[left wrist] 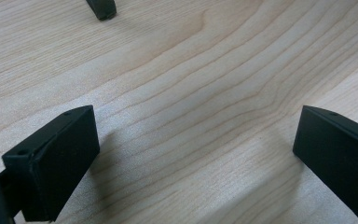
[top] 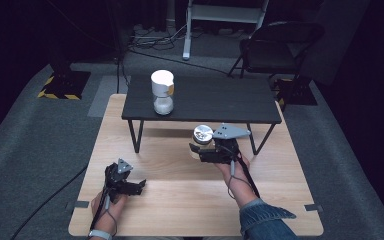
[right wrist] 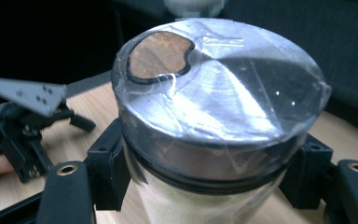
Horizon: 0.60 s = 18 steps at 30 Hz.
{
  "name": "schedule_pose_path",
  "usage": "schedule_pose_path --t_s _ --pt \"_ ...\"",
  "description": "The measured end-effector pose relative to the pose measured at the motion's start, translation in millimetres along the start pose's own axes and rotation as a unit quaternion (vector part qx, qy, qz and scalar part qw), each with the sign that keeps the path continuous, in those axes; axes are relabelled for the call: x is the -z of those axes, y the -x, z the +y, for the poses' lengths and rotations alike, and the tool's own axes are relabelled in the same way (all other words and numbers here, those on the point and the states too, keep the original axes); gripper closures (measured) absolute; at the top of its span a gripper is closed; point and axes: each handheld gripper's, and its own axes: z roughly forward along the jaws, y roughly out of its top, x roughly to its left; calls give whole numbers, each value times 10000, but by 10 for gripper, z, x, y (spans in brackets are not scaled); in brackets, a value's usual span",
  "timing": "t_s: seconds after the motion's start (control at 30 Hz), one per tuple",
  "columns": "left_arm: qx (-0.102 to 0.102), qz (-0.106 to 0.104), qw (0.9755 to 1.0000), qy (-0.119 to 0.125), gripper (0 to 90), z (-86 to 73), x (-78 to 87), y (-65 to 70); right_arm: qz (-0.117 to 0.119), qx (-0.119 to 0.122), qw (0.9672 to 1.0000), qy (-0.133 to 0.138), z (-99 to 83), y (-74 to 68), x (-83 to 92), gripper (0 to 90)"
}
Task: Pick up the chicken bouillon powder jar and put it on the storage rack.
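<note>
Tongs in my left hand (top: pixel 141 185) rest spread wide on the pale wooden table (top: pixel 180 200), near left. Farther right, my right tongs (top: pixel 194 150) pinch a clear jar with a silver metal lid (top: pixel 202 135), held above the table. Beyond, a white-capped jar (top: pixel 162 92) stands on the low black shelf (top: pixel 220 100).

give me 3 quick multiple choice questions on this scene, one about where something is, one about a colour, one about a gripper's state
1. Where does the white-lidded jar stand?
A. on the dark low table
B. on the floor
C. in the left gripper

2. What colour is the lid of the jar in the right gripper?
A. red
B. silver
C. green

3. How are the left gripper's jaws?
A. closed on a jar
B. closed on a cloth
C. open with nothing between them

Answers: 1 A, the high view shows it on the dark top. 2 B, the silver-lidded jar's lid is shiny metal. 3 C, bare wood shows between the jaws.
</note>
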Motion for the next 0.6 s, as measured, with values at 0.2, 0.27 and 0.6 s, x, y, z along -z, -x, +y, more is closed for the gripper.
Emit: schedule_pose_path --t_s 0.2,0.27,0.6 --pt "-2 1 10000 -2 3 1 1 0 -77 76 9999 109 348 16 75 306" --pt "-2 1 10000 -2 2 1 1 0 -123 99 9998 124 491 30 85 305" --pt "0 5 10000 4 3 -2 0 2 -372 73 9992 150 904 194 -18 306"
